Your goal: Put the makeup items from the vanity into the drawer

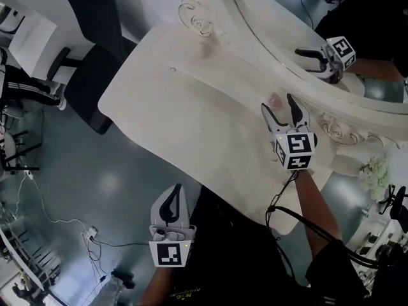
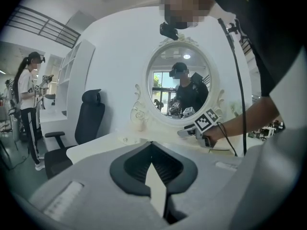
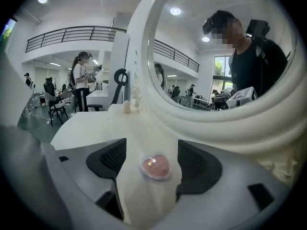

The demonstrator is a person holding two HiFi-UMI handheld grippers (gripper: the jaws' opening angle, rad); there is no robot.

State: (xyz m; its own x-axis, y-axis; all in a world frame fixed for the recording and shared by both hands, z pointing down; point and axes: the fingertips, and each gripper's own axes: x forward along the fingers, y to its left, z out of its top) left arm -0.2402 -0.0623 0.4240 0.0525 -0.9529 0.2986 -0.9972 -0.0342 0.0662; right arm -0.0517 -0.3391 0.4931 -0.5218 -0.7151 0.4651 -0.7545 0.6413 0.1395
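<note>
The small pink heart-shaped compact in a clear case (image 3: 154, 166) is found lying on the white vanity top (image 1: 178, 107), close to the foot of the ornate white oval mirror frame (image 1: 268, 53). It is bracketed by the jaws of the right gripper (image 1: 278, 107), which are spread apart, and neither pad is seen to touch it. The left gripper (image 1: 172, 199) is held off the vanity's near edge, well apart from the compact. Its jaws are brought together at the tips with nothing between them.
</note>
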